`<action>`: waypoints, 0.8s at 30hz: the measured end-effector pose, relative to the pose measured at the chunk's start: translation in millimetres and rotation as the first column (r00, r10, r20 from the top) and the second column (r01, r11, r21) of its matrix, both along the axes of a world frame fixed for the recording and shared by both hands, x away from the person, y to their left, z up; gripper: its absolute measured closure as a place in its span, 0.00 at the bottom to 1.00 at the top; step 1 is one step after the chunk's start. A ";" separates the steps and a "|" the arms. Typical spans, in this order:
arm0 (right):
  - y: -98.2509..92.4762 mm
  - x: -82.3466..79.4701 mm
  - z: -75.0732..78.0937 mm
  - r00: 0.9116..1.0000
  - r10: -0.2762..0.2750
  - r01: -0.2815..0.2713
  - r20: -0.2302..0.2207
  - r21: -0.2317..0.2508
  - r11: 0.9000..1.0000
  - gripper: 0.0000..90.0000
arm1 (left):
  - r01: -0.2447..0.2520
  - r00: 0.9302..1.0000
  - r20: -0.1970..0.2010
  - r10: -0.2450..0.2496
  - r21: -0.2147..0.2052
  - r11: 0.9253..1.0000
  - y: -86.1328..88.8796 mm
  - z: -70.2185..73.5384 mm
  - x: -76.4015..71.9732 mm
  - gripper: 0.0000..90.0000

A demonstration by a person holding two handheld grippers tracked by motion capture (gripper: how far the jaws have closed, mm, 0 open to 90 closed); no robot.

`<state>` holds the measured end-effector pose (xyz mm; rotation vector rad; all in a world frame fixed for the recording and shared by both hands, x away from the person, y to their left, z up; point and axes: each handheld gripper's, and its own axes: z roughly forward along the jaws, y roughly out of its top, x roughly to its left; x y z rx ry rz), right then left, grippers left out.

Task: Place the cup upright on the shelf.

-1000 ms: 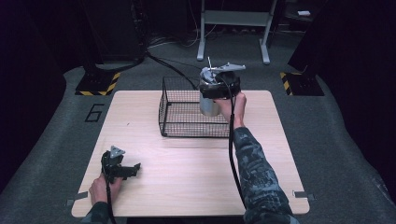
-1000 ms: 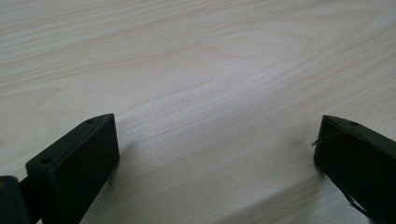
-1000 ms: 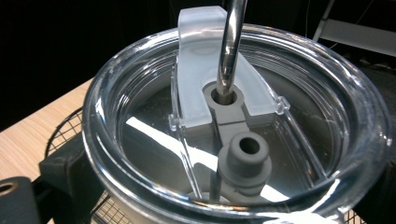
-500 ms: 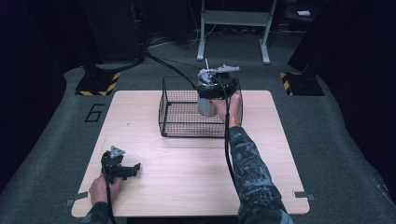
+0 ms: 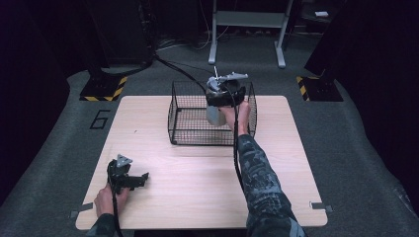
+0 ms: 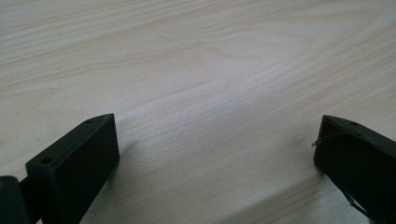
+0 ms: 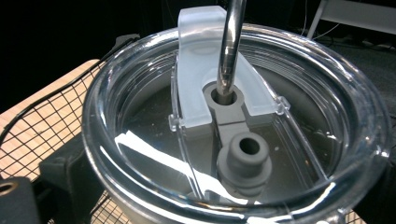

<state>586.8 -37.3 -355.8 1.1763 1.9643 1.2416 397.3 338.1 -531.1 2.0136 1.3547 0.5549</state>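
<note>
The right claw clamps the tumbler over the basket, mid-placing; next, lower and release. The left claw rests apart.

Object: silvery metal tumbler with clear plastic lid and metal straw
Pose: upright
Place: over the black wire basket, right side

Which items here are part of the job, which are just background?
In the job: tumbler with metal straw, right gripper holding it, wire basket.
Just there: left gripper idle on the table, jaws open; grey stand behind.
</note>
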 end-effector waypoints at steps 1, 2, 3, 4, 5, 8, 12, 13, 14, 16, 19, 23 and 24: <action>0.6 0.5 -2.1 1.000 0.000 0.000 -0.006 0.002 1.000 0.04 | 0.000 1.000 0.000 0.000 0.000 1.000 0.0 0.0 0.0 0.00; 1.2 1.2 -4.1 1.000 -0.002 0.002 -0.013 -0.001 1.000 0.04 | 0.000 1.000 0.000 0.000 0.000 1.000 0.0 0.0 0.0 0.00; -0.2 0.3 -3.8 0.998 0.015 -0.016 -0.064 -0.018 1.000 0.04 | 0.000 1.000 0.000 0.000 0.000 1.000 0.0 0.0 0.0 0.00; 0.0 1.4 -6.4 0.998 0.016 -0.017 -0.064 -0.021 1.000 0.04 | 0.000 1.000 -0.001 0.000 -0.001 1.000 0.0 0.0 0.0 0.00; 0.3 2.0 -8.9 0.998 0.014 -0.016 -0.068 -0.019 1.000 0.04 | 0.000 1.000 -0.001 0.000 -0.001 1.000 0.0 0.0 0.1 0.00; 1.4 4.2 -16.0 0.997 0.006 -0.007 -0.083 -0.012 1.000 0.04 | -0.001 1.000 0.001 0.001 0.004 1.000 0.1 0.2 0.0 0.00; 2.5 6.7 -25.2 0.995 0.005 -0.006 -0.098 -0.012 1.000 0.04 | -0.001 1.000 0.000 0.001 0.004 1.000 0.1 0.2 0.0 0.00; 2.7 7.5 -27.1 0.995 0.006 -0.008 -0.100 -0.016 1.000 0.04 | -0.001 1.000 0.000 0.001 0.004 1.000 0.1 0.2 0.1 0.00; 3.0 8.7 -28.9 0.995 0.005 -0.007 -0.101 -0.018 1.000 0.04 | -0.001 1.000 0.000 0.001 0.005 1.000 0.2 0.3 0.1 0.00; 3.5 10.0 -32.6 0.994 0.002 -0.003 -0.107 -0.012 1.000 0.04 | -0.009 1.000 0.019 0.009 0.001 1.000 -0.3 -0.7 0.9 0.00; 5.4 10.6 -38.2 0.992 -0.003 0.001 -0.124 -0.015 1.000 0.04 | -0.009 1.000 0.019 0.009 0.001 1.000 -0.3 -0.7 0.8 0.00; 5.7 11.6 -43.5 0.992 0.003 -0.007 -0.128 -0.037 0.999 0.04 | -0.014 1.000 0.028 0.014 -0.001 1.000 -0.7 -1.4 1.0 0.00; 7.1 11.6 -44.5 0.990 -0.007 0.003 -0.138 -0.028 1.000 0.04 | -0.013 1.000 0.025 0.013 0.001 1.000 -0.6 -1.2 1.0 0.00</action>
